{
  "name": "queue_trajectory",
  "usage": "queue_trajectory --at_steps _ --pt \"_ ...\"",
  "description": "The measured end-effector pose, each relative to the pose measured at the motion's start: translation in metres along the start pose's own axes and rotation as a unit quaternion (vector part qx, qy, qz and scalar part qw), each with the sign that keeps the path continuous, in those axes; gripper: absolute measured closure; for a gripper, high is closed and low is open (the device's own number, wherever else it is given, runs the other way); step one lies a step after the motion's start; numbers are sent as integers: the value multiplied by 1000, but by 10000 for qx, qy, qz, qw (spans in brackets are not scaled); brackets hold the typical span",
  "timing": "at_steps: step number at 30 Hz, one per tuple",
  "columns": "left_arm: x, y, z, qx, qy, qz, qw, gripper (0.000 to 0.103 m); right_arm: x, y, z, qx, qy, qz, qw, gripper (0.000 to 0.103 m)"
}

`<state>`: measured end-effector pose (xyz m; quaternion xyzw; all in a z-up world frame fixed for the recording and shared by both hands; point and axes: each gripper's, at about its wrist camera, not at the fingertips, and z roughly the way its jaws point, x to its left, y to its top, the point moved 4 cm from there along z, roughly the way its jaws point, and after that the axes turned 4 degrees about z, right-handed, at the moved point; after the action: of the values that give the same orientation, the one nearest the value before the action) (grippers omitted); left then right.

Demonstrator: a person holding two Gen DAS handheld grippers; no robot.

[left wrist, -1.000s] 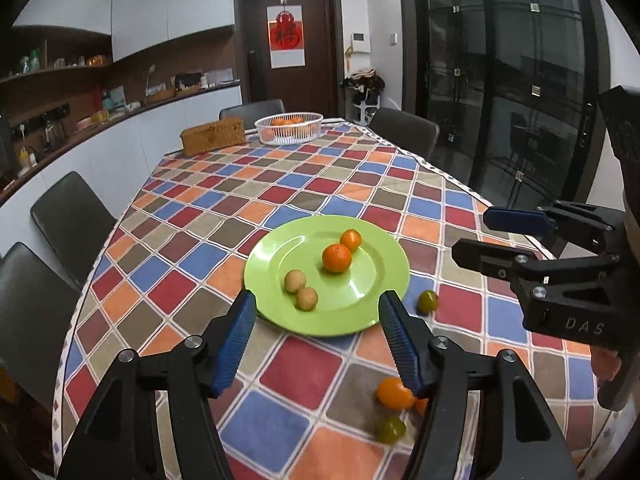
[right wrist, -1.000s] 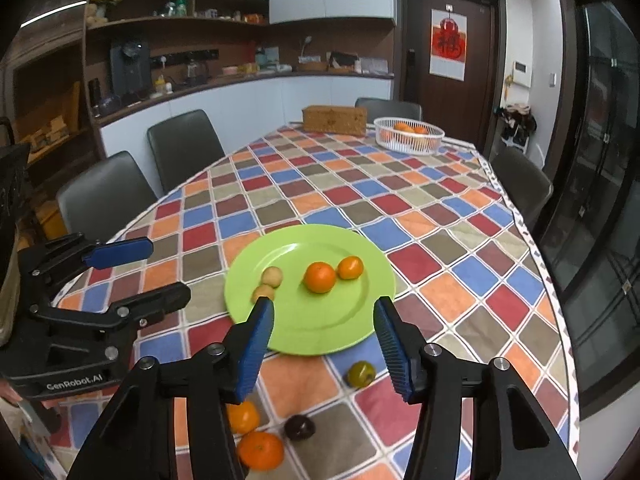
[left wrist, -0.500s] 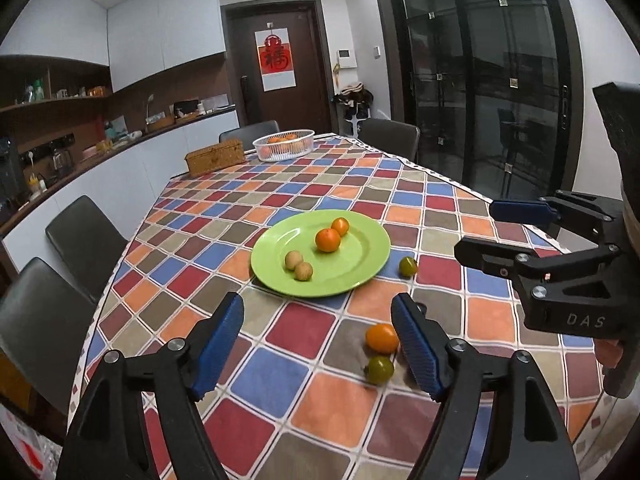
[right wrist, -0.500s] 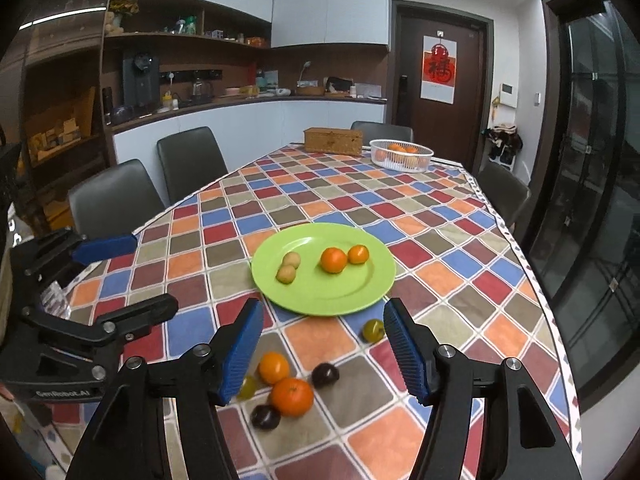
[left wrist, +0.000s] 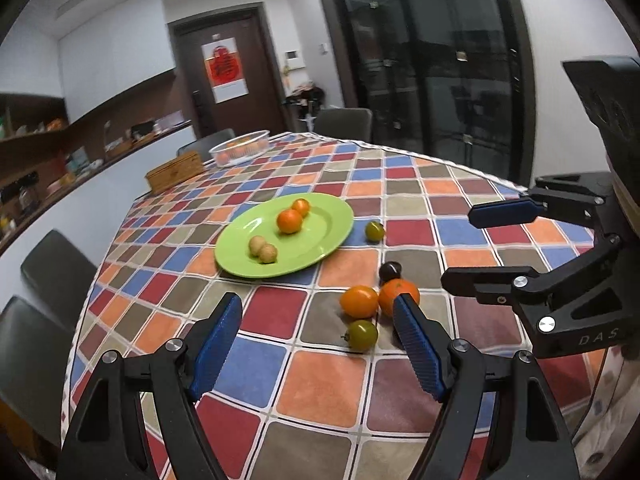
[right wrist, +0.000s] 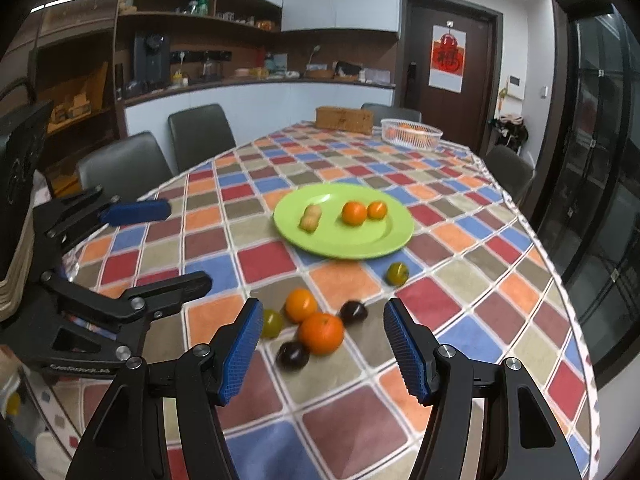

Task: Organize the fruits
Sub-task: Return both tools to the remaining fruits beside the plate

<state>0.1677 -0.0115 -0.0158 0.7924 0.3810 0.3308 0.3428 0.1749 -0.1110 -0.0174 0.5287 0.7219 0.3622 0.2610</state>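
A green plate [left wrist: 320, 248] [right wrist: 384, 240] on the checkered tablecloth holds two oranges [left wrist: 289, 221] [right wrist: 354, 213] and two small tan fruits [left wrist: 264, 249] [right wrist: 311, 218]. Loose fruit lies on the cloth in front of it: two oranges [left wrist: 359, 301] [right wrist: 321, 333], green fruits [left wrist: 362, 335] [right wrist: 397, 273] and dark plums [left wrist: 390, 269] [right wrist: 293, 354]. My left gripper [left wrist: 318, 344] is open and empty, above the cloth short of the loose fruit. My right gripper [right wrist: 320, 344] is open and empty, with the loose fruit between and just beyond its fingers.
A white basket [left wrist: 240, 152] [right wrist: 411, 132] of oranges and a wicker box [left wrist: 175, 171] [right wrist: 344, 119] stand at the table's far end. Dark chairs [right wrist: 124, 164] line the sides. The table edge [right wrist: 560, 280] curves close on the right.
Both grippers have pulled back from the plate toward the near end of the table. More loose fruit has come into view. Both stay open.
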Motion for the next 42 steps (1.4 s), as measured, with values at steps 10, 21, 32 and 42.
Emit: queue_trajectory --at_steps 10,21,32,42 --pt "2 -16 29 208 -451 372 9981 27 6 -19 32 597 77 -44 9982 40" --pt "-11 -28 54 470 -1175 790 9888 48 11 -34 62 1069 333 2 9937 47" --pt "-16 -32 77 742 -1563 929 9805 57 9 -40 79 1310 482 159 9901 59" --pt "-23 -33 91 939 -1714 952 9761 63 4 -44 85 1405 611 332 9876 66"
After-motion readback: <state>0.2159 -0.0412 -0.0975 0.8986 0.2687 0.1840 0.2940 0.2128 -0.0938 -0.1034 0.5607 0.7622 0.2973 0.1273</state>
